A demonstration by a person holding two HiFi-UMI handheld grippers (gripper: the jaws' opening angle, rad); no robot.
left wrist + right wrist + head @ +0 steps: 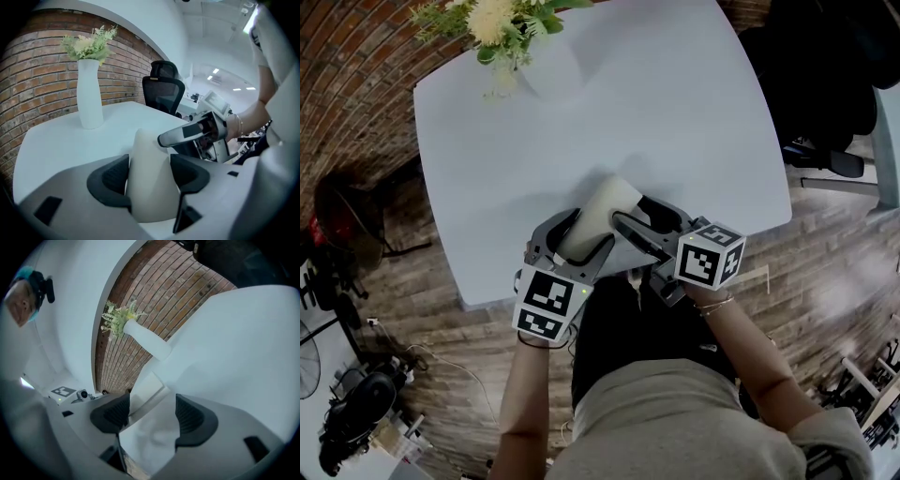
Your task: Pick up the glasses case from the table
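Cream glasses case [602, 217] is clamped between the jaws of my left gripper [149, 176], at the near edge of the white worktop [675, 122]. My right gripper [152, 414] is just beside it, jaws spread wide and pressing on nothing.

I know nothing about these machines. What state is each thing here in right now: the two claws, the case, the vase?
Glasses case: looks closed, gripped, tilted with its far end raised off the table.
Left claw: shut on the glasses case, a pad pressing on each side.
Right claw: open, pads not pressing on the case.
Vase: upright on the table, flowers in it.
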